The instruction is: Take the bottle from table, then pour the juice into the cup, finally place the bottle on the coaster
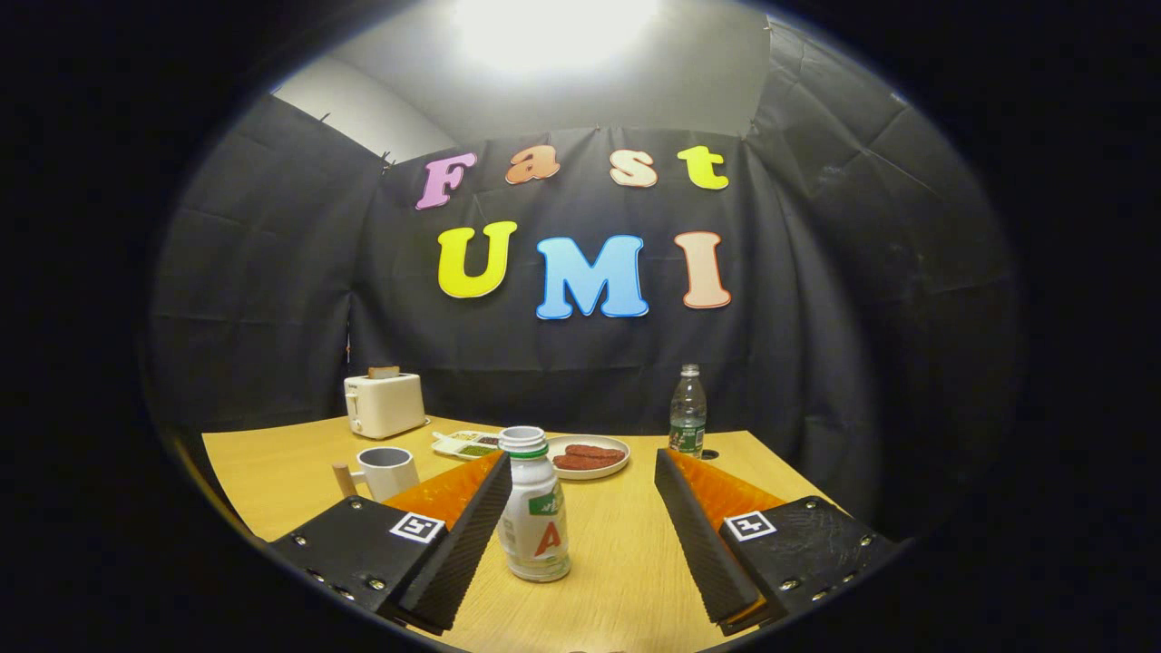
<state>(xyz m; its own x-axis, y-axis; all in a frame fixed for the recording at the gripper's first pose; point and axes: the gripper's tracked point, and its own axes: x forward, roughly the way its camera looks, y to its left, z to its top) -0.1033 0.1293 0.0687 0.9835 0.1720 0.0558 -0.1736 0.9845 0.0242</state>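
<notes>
Gripper (580,508) is hovering low over the wooden table (626,580), its two black ribbed fingers (467,535) spread wide apart and gripping nothing. The small white juice bottle (533,508) with a green band and no cap on is standing upright between the fingers, sitting close against the left finger's inner face; whether it is actually touching is hard to tell. A clear gap is showing between the bottle and the right finger. Just past the left finger's tip, a grey-white cup (385,472) with a wooden handle is sitting on the table, open mouth up. Beyond the bottle, a white plate (590,456) holding reddish sausages is lying near the table's middle, and a small divided tray (465,443) with green and dark bits is lying just to its left. Further back on the left, a white toaster (384,404) with a slice poking out is standing near the table's far edge. Beyond the right finger, a clear water bottle (687,413) with a green label is standing upright at the far edge, and a small dark round coaster (709,453) is lying right beside its base.
</notes>
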